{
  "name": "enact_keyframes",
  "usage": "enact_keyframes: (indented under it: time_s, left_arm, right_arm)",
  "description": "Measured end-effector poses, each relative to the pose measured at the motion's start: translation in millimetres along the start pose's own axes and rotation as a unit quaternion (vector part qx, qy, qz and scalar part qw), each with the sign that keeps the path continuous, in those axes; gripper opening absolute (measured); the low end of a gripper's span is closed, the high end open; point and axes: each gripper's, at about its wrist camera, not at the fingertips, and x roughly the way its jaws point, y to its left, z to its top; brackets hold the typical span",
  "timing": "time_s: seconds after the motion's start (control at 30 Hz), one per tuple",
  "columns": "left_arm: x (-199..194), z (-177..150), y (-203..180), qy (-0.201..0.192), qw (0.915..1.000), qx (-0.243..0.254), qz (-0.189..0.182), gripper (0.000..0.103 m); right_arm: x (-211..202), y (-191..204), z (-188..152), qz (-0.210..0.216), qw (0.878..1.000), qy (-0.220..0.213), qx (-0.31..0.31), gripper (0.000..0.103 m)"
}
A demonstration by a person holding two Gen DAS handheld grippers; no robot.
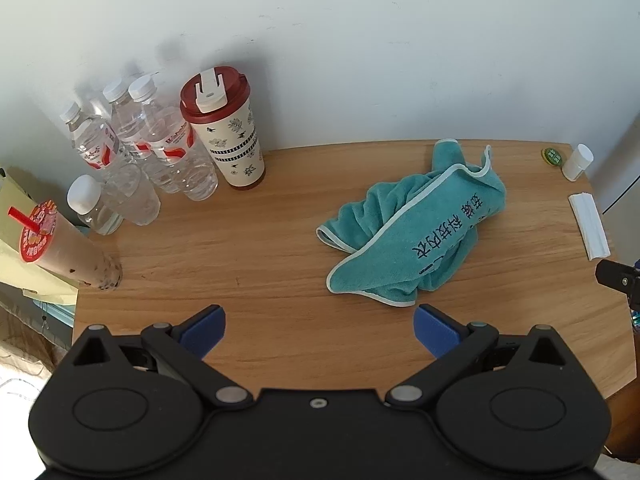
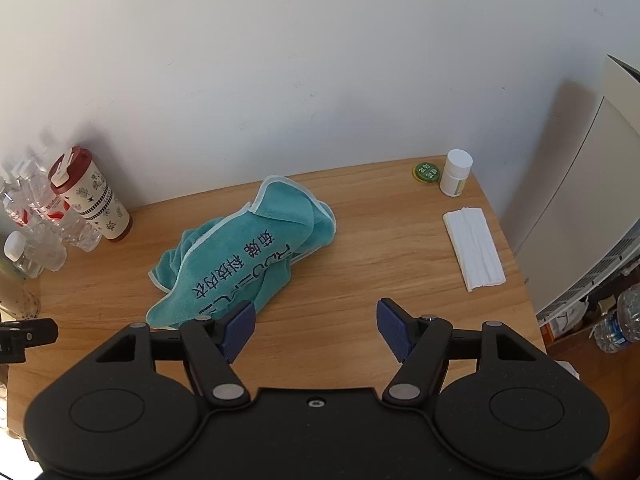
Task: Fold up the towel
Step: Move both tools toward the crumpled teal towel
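Teal towel (image 1: 416,228) crumpled mid-table (image 1: 240,248). Left claw (image 1: 319,330) spread, empty, near front edge. Right claw (image 2: 316,330) spread, empty, just beside towel.

The towel (image 1: 416,232) lies bunched on the table (image 1: 248,264), right of centre, with the left gripper (image 1: 319,330) in front of it and the right gripper (image 2: 316,330) at its near right. At the back left by the wall stand bottles (image 1: 152,152), a tumbler (image 1: 228,132) to their right and a cup (image 1: 64,248) in front. At the far right corner sit a vial (image 2: 456,178) and a cap (image 2: 426,171), with a paper stack (image 2: 474,248) nearer along the right edge.
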Motion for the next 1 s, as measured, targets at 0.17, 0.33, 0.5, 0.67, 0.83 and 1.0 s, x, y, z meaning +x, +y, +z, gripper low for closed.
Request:
enact_keyframes:
  time_s: [0.17,0.33,0.5,0.67,0.83,1.0]
  left_arm:
    - [1.7,-0.4,-1.1,0.001,1.0000,0.005,0.001,0.103]
    - [2.7,-2.2,-0.9,0.003,1.0000,0.008,0.003,0.103]
    - [4.9,-5.5,0.8,0.008,0.9999,0.007,0.000,0.102]
    - [6.2,-8.6,1.8,0.013,0.9999,0.007,0.001,0.102]
    - [7.0,-11.9,3.8,0.017,0.9998,0.005,-0.001,0.102]
    - [11.5,-13.6,5.3,0.019,0.9998,0.007,0.000,0.103]
  right_arm:
    - [1.7,0.4,0.4,0.001,1.000,0.002,0.002,0.072]
    - [0.8,3.5,-3.7,-0.002,1.000,0.001,0.000,0.072]
    - [3.1,0.6,-8.5,-0.007,1.000,0.006,0.008,0.072]
    - [4.1,-0.3,-12.5,-0.012,1.000,0.010,0.007,0.072]
    - [1.6,0.7,-14.9,-0.015,1.000,0.005,0.004,0.072]
    - [2.4,-0.5,-14.9,-0.018,1.000,0.003,0.005,0.072]
